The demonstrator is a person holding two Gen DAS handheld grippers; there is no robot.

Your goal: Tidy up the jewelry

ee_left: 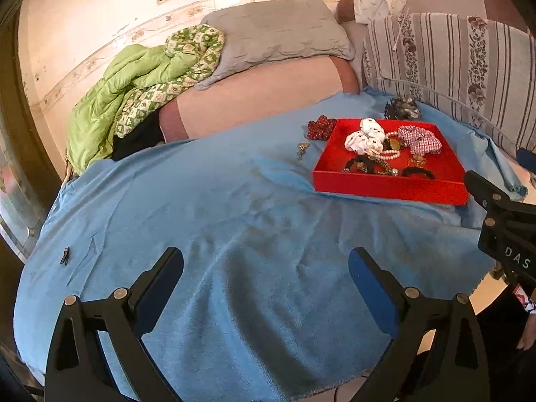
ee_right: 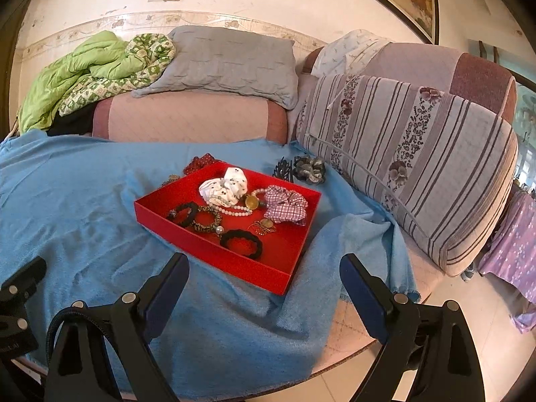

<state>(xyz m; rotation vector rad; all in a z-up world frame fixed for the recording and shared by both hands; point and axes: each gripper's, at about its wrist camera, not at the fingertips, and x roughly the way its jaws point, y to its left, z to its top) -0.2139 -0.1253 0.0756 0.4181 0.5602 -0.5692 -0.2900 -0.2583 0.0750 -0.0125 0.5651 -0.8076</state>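
Left gripper [ee_left: 266, 264]: fingers spread wide, nothing between them, hovering over blue cloth [ee_left: 234, 234]. Right gripper [ee_right: 264, 271]: fingers likewise apart, empty, just short of red tray [ee_right: 214, 246] near corner.

Tray sits on cloth, holds white scrunchie [ee_right: 224, 187], checked scrunchie [ee_right: 284, 206], pearl bracelet [ee_right: 234, 211], black hair ties [ee_right: 241, 243], gold pieces.

Outside tray: red scrunchie [ee_left: 320, 127] touching far edge, grey scrunchie [ee_right: 310, 169] and black clip [ee_right: 283, 169] behind, small brooch [ee_left: 303, 149] beside, dark trinket [ee_left: 65, 256] well apart (near cloth's left edge).

A matt red tray [ee_right: 214, 244] rests on a soft, napped blue cloth [ee_right: 83, 207].
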